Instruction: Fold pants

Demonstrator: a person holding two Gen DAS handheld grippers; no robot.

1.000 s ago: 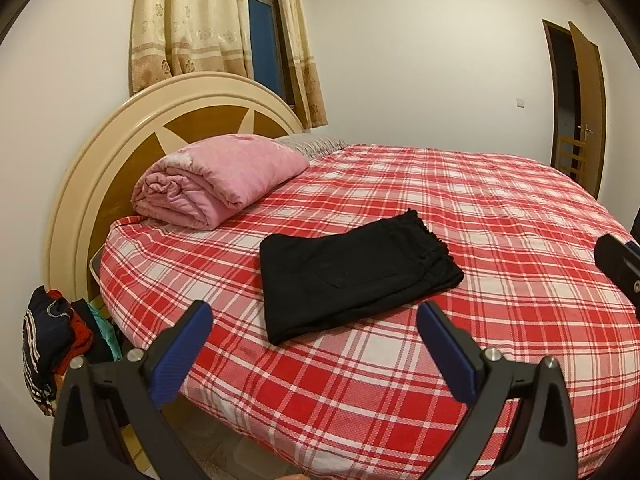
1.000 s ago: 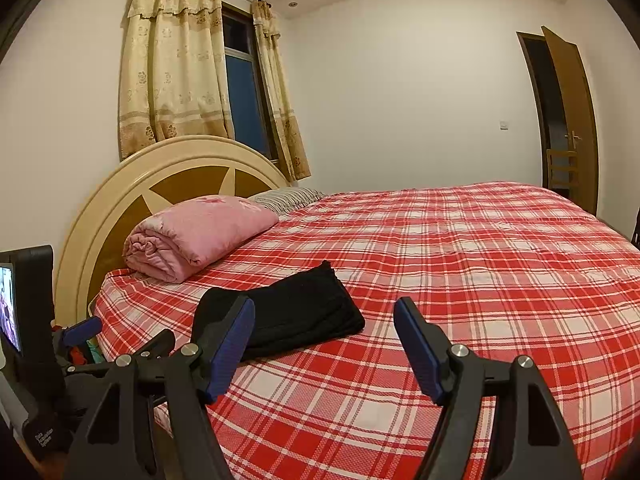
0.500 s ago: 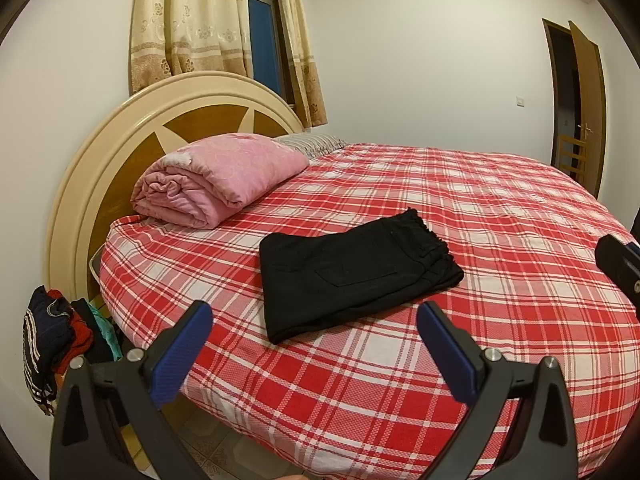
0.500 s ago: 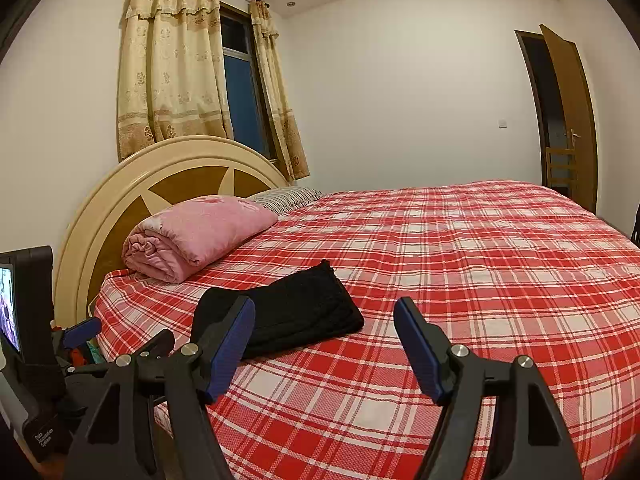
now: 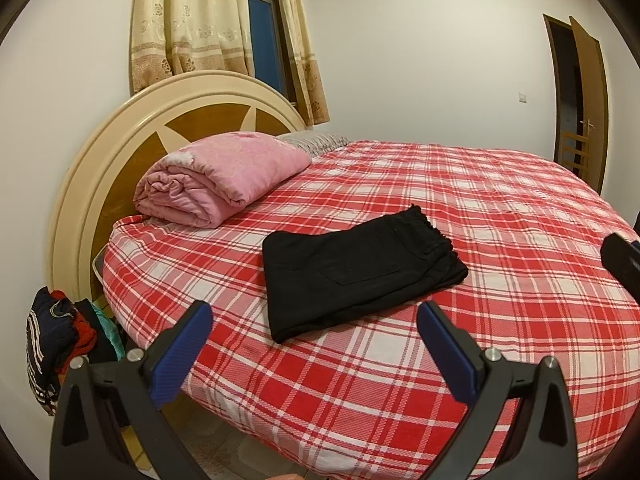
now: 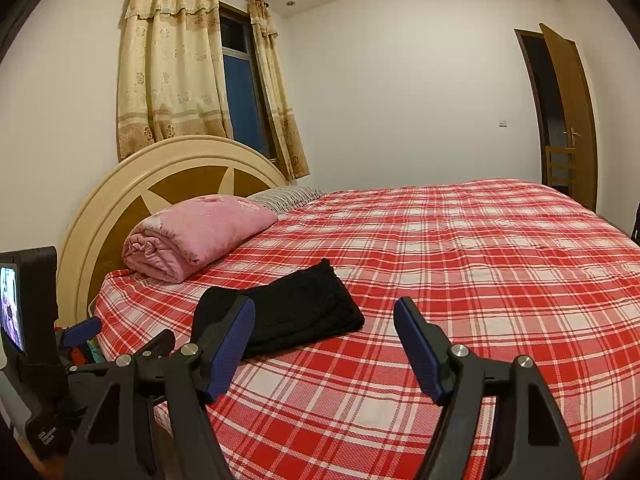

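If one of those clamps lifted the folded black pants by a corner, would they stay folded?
Probably not: the black pants look like soft cloth lying flat in loose layers, so they would likely droop and unfold. Pushed, they would probably bunch on the plaid bedspread rather than slide.

– Where do the pants (image 5: 360,272) lie?
– On the bed (image 5: 500,208), near its near-left edge, flat and folded. The left tongs (image 5: 312,320) hang just before them, apart from the cloth; the right tongs (image 6: 324,320) sit to their right.

– And behind them?
– A rolled quilt (image 5: 220,184) lies further left, against the headboard (image 5: 120,152). A pillow (image 5: 316,140) lies behind the quilt.

– Anything off the bed?
– A heap of clothes (image 5: 60,336) sits at the near left, beside the headboard. A door (image 5: 588,100) stands at the far right.
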